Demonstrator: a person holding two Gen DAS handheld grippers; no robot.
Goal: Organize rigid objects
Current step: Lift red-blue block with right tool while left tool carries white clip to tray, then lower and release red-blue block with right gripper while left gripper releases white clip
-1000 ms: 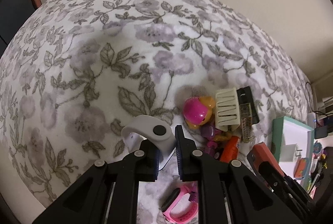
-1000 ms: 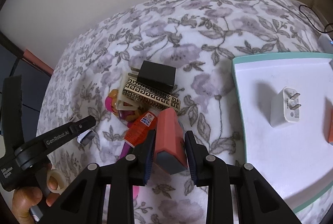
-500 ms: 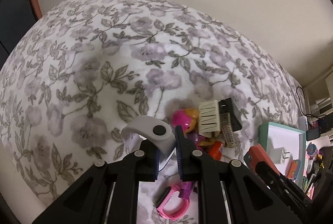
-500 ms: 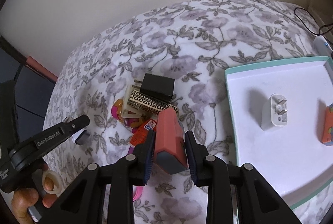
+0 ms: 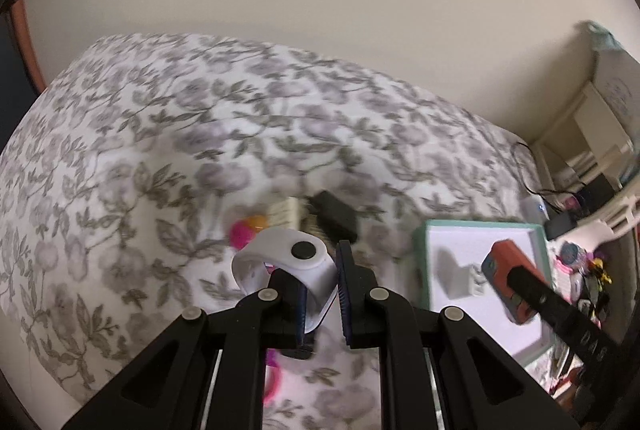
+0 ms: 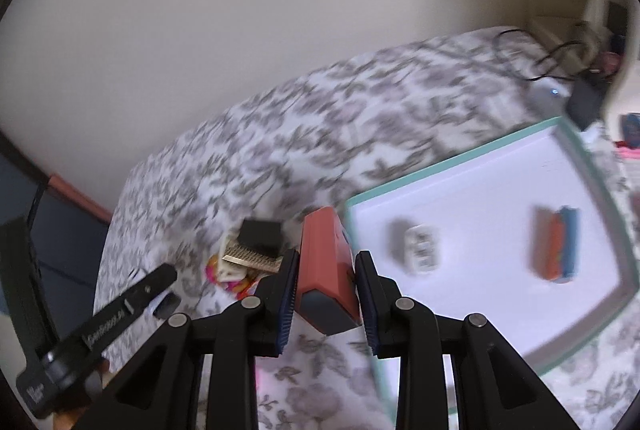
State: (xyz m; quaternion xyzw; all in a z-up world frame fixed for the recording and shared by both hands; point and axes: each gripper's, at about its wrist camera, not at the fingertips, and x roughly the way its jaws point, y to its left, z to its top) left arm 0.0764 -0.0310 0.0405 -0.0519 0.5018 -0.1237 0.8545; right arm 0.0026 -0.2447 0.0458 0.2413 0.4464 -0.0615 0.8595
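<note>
Floral bedding covered the bed under a plain cream wall. Over it, the left gripper had its fingers drawn nearly together, clamped on a white strap with a black button. The right gripper stood somewhat wider, its pads pressed to both sides of a red box held just beside the teal-rimmed tray. Inside that tray lay a white charger and an orange-and-blue block, well apart.

Black plastic left gripper and right gripper, silver screws, blue ribbed fingers, white lettering
</note>
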